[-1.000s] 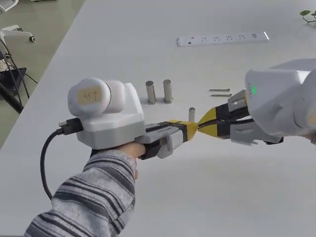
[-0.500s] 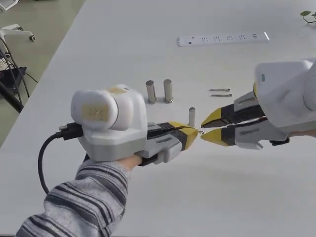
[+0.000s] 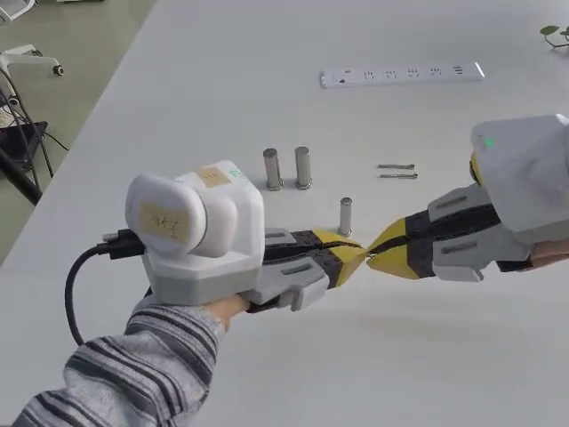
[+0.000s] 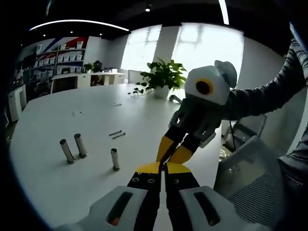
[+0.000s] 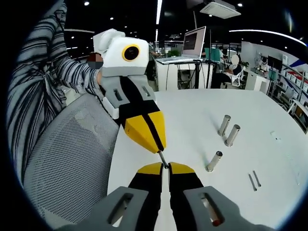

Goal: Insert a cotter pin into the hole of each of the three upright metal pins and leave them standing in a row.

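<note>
White workbench point(image 3: 222, 80) carries our landmark, the nearest upright grey metal pin point(image 3: 346, 216). Its two upright twins point(image 3: 303, 166) stand behind it to the left, and two spare cotter pins point(image 3: 396, 166) lie behind it to the right. Just in front of it our left gripper point(image 3: 356, 255) and right gripper point(image 3: 377, 252) meet tip to tip, both pinched on one thin wire cotter pin point(image 5: 163, 159). We judge this a regrip, to aim it at the hole.

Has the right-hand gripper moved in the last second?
Yes. The yellow-tipped right gripper has dropped toward the person: its tips were level with the lone upright metal pin, and now meet the left gripper below its base, on a thin cotter pin.
</note>
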The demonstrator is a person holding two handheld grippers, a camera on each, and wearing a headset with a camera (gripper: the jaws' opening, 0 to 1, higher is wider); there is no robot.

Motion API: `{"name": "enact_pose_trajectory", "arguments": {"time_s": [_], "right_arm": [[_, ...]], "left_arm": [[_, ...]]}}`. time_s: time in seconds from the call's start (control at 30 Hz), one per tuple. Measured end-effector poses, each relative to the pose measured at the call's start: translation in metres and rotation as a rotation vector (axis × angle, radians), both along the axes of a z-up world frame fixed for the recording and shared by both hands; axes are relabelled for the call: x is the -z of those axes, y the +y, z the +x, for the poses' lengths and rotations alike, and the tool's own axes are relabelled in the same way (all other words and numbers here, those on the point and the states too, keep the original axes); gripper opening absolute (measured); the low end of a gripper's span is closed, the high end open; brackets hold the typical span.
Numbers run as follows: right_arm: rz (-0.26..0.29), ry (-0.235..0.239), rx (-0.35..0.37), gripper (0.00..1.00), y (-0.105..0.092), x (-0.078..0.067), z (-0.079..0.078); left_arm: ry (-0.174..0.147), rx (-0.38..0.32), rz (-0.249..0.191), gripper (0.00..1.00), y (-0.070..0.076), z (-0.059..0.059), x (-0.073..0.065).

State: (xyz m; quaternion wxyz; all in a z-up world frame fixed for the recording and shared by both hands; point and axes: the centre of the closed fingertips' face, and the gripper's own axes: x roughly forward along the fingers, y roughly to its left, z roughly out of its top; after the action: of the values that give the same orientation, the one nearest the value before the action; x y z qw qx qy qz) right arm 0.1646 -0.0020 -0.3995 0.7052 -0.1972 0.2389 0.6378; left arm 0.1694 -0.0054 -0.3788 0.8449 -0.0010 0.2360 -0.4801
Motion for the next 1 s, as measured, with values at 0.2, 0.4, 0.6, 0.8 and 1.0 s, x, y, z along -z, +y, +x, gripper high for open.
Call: {"name": "enact_pose_trajectory", "arguments": {"time_s": [0.2, 0.4, 0.6, 0.8, 1.0], "right_arm": [[-0.022, -0.009, -0.028, 0.00, -0.001, 0.001, -0.006], [-0.059, -0.084, -0.064, 0.00, -0.003, -0.003, -0.006], [-0.120, -0.176, -0.109, 0.00, -0.003, -0.003, -0.005], [-0.170, -0.227, -0.143, 0.00, -0.004, -0.002, -0.004], [-0.213, -0.259, -0.129, 0.00, -0.009, 0.001, 0.006]], "left_arm": [[0.008, 0.012, 0.005, 0.00, 0.001, -0.004, 0.003], [0.012, 0.001, -0.009, 0.00, 0.001, -0.004, 0.003], [0.015, -0.009, -0.025, 0.00, 0.001, -0.004, 0.003], [0.031, -0.043, -0.044, 0.00, 0.002, -0.002, 0.003], [0.008, -0.087, -0.007, 0.15, 0.008, 0.005, 0.009]]}}
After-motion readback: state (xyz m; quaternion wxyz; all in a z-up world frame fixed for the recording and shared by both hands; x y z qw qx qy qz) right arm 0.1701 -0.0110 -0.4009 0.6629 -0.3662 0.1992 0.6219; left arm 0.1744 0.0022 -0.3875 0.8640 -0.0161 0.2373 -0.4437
